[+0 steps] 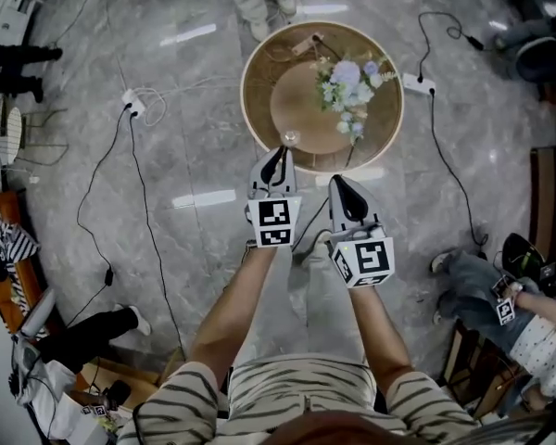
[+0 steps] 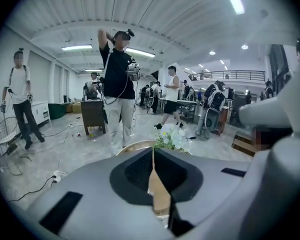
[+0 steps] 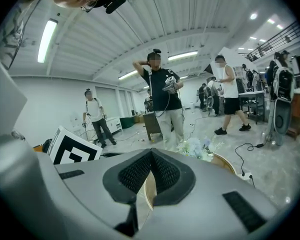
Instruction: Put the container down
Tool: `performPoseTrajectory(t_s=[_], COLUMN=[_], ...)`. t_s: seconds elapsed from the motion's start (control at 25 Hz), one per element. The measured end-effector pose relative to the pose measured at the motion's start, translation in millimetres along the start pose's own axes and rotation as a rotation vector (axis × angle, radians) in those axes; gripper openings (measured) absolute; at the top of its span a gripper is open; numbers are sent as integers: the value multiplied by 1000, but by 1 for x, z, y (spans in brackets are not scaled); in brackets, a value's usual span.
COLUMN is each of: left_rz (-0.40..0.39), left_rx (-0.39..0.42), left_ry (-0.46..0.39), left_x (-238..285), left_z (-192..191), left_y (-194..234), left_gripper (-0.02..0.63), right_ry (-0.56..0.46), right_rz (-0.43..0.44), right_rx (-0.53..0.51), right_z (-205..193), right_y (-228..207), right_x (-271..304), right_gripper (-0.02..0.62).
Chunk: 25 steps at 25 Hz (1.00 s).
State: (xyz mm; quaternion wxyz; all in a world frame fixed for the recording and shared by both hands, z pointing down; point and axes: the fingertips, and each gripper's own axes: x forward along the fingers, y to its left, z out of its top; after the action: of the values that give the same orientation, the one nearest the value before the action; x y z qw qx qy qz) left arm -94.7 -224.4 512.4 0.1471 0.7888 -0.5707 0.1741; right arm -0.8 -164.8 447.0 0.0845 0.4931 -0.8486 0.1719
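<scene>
A small clear glass container (image 1: 290, 138) stands at the near rim of a round wooden table (image 1: 250, 91). My left gripper (image 1: 276, 156) hovers just short of it with its jaws together and nothing between them; in the left gripper view the left gripper (image 2: 153, 151) points over the table's edge. My right gripper (image 1: 338, 182) sits further back, to the right, off the table, also shut and empty. A bunch of pale flowers (image 1: 349, 91) lies on the table's right half, and the flowers (image 3: 197, 148) also show beyond my right gripper (image 3: 151, 153).
Cables and two power strips (image 1: 132, 105) (image 1: 418, 84) lie on the grey marble floor around the table. A person (image 2: 117, 84) stands at the table's far side. Another person (image 1: 500, 295) sits low at the right, and more people stand further back.
</scene>
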Motion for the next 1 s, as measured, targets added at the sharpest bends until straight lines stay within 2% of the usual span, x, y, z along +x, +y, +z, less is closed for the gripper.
performPoseTrajectory(t_s=[0.08, 0.52, 0.8, 1.0], left_rz=[13, 1, -3, -22], left_rx=[-8, -40, -20, 25], left_ry=[-9, -53, -104, -152], left_x=[-16, -108, -146, -168], left_z=[16, 90, 140, 175], left_y=[-1, -26, -30, -40], left_gripper=[-2, -2, -2, -2], right_ry=[-8, -52, -100, -125], right_rz=[8, 53, 78, 71], right_rx=[-6, -20, -42, -35], right_z=[16, 94, 138, 156], right_y=[6, 38, 58, 62], right_x=[-6, -52, -68, -82], right_gripper=[8, 7, 6, 6])
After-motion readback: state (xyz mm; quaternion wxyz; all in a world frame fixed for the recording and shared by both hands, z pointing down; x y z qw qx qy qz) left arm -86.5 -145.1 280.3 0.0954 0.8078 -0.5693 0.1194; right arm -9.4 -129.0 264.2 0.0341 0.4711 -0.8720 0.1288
